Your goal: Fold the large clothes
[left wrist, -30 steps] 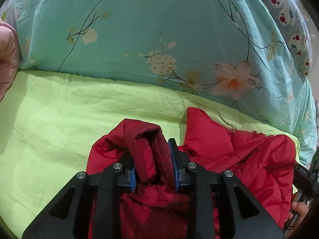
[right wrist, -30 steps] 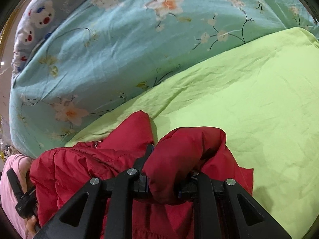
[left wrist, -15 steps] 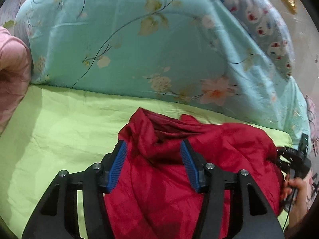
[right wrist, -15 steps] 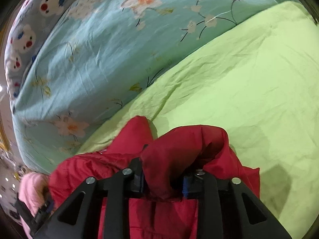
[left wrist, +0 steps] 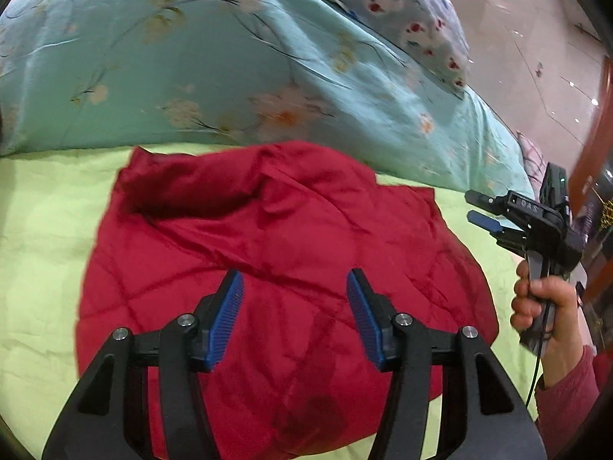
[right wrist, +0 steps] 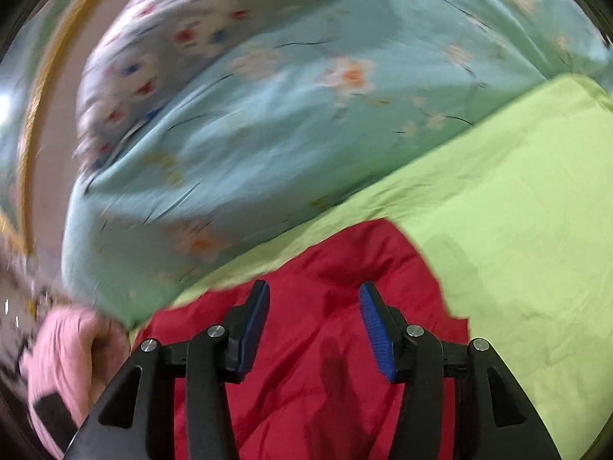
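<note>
Red quilted jacket (left wrist: 276,268), folded, rumpled, lying on green sheet (left wrist: 42,253)

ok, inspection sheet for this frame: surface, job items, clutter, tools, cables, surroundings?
Surface: green sheet, wrinkled.
Job's things: red jacket lying bunched on the sheet, held by neither tool.
Clutter: floral quilt heaped behind the jacket; patterned pillow beyond it.
Grippers: left tool open above the jacket; right tool open, jaws apart, over its edge.
Cables: thin cable hanging from the right handle.
Surroundings: floor past the bed; rest blurred.
</note>
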Demonstrator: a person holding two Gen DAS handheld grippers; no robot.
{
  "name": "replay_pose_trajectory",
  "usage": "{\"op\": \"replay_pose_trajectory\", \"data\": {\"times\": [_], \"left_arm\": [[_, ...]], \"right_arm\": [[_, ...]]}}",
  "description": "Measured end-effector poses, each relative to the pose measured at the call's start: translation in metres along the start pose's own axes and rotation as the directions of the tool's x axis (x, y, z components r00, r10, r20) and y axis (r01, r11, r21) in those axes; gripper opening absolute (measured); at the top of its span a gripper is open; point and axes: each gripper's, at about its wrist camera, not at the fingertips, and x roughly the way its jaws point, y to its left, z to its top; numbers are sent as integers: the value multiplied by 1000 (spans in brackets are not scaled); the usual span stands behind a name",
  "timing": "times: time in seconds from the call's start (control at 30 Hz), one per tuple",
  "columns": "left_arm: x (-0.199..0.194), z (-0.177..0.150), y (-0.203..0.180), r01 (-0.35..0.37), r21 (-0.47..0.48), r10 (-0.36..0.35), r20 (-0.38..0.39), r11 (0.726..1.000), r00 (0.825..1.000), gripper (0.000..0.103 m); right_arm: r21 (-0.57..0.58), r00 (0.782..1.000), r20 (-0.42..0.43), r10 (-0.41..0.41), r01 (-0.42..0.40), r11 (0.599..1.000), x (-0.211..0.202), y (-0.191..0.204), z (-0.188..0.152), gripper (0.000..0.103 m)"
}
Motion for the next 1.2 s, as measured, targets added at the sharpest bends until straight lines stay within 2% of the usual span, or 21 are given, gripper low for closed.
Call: {"op": "replay_pose_trajectory", "data": {"times": [0.1,0.2,0.27,0.33,0.43,0.7,0.8,0.93,1.1,1.2], "left_arm": [[10,-3,-5,4,11,-3,-16,1000,1000,55],[35,-3,-7,9,31,-6,-82,999,997,55],[57,-1,-4,-37,49,43,-127,998,991,55],[75,3,3,-84,55,91,-138,995,986,55],[95,16,15,-136,43,141,-138,990,980,55],[125,47,53,-235,-17,231,-136,972,963,55],[134,52,73,-251,-67,239,-146,966,960,55],[151,60,91,-285,-104,267,-158,953,951,57],[160,66,104,-292,-140,267,-177,946,947,59],[149,66,103,-302,-139,275,-181,943,944,59]], "right_arm": [[-114,999,-29,16,-19,993,-1,22,-21,51],[-265,996,-84,-13,-10,964,15,41,-45,51],[-355,991,-129,-48,-1,935,32,49,-58,51],[-431,980,-165,-110,29,902,52,52,-69,51],[-501,971,-146,-190,94,861,71,54,-72,49],[-361,946,-139,-293,227,905,104,19,-29,49],[-312,943,-161,-290,230,922,115,4,-21,49],[-317,938,-129,-321,268,910,130,2,-18,49],[-215,945,-149,-292,257,942,143,-20,-5,50],[-169,947,-172,-271,243,955,144,-28,2,50]]}}
